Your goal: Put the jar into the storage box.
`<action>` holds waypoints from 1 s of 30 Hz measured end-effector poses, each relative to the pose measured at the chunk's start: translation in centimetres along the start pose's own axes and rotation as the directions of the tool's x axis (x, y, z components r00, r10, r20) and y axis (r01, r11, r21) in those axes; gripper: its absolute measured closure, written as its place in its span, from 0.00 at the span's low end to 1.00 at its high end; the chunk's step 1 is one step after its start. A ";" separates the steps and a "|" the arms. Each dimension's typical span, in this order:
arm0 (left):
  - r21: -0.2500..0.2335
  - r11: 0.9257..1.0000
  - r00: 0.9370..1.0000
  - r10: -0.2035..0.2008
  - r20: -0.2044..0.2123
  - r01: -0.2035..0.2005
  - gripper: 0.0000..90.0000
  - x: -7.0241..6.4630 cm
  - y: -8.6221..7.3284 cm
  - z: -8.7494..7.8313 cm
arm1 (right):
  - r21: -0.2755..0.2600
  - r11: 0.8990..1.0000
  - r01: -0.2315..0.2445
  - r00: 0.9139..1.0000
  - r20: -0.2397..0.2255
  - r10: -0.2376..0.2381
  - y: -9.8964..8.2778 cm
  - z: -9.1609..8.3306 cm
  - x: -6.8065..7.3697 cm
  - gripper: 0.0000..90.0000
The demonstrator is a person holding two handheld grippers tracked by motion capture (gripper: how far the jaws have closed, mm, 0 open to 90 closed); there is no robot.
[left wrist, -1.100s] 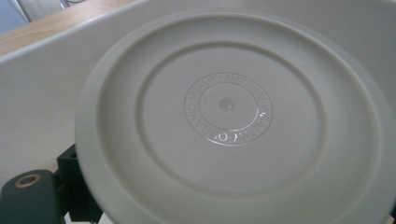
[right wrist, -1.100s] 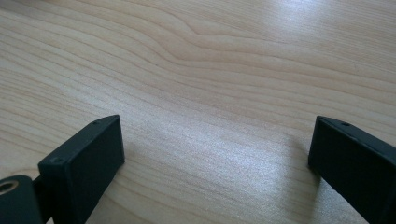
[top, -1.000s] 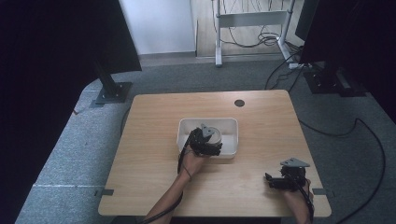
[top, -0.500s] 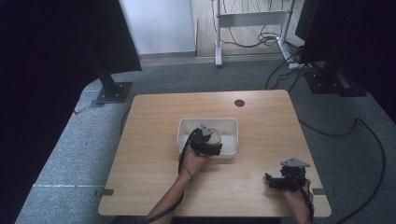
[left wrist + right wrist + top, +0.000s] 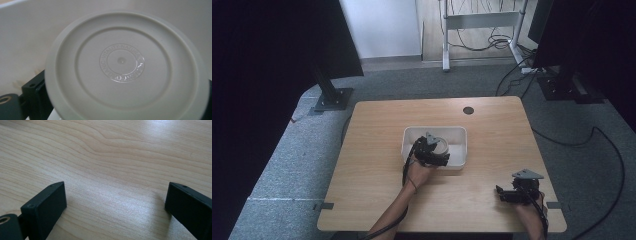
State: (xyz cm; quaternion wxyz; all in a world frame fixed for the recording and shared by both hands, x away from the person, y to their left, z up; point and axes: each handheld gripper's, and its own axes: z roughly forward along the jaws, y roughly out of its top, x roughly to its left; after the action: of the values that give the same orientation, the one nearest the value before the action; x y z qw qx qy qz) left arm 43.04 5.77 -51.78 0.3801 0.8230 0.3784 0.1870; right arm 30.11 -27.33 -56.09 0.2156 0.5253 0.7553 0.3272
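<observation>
The left gripper (image 5: 435, 152) reaches into the white rectangular plastic tub (image 5: 458, 134) at the middle of the pale wooden table (image 5: 372, 150), its jaws clamped on a round grey-white plastic lid (image 5: 125, 67) embossed with ringed lettering. The right gripper (image 5: 506, 192) rests near the table's front right corner, jaws wide apart over bare wood.

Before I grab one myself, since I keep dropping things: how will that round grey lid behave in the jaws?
The lid looks like smooth moulded plastic, so probably stiff, light and a bit slippery. It is round and flat: on edge it could roll; laid flat in the white bin it should stay put.
</observation>
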 end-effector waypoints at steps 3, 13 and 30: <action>-0.004 1.000 1.000 0.003 0.001 -0.003 0.04 0.0 0.0 -0.3 | 0.000 1.000 0.000 1.000 0.000 0.000 0.0 0.0 0.0 0.04; -0.020 1.000 1.000 0.023 0.005 -0.023 0.04 -0.1 0.0 -1.5 | 0.000 1.000 0.001 1.000 0.000 -0.001 0.0 0.0 0.0 0.04; -0.057 0.997 0.999 0.047 0.023 -0.045 0.04 -0.1 -0.4 -3.4 | 0.000 1.000 0.001 1.000 0.000 -0.001 0.0 0.0 0.0 0.04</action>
State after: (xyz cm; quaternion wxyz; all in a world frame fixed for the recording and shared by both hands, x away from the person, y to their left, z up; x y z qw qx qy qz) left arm 40.78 7.55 -49.96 0.4032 0.8226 0.3495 0.1964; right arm 30.11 -27.34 -56.09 0.2156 0.5250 0.7555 0.3272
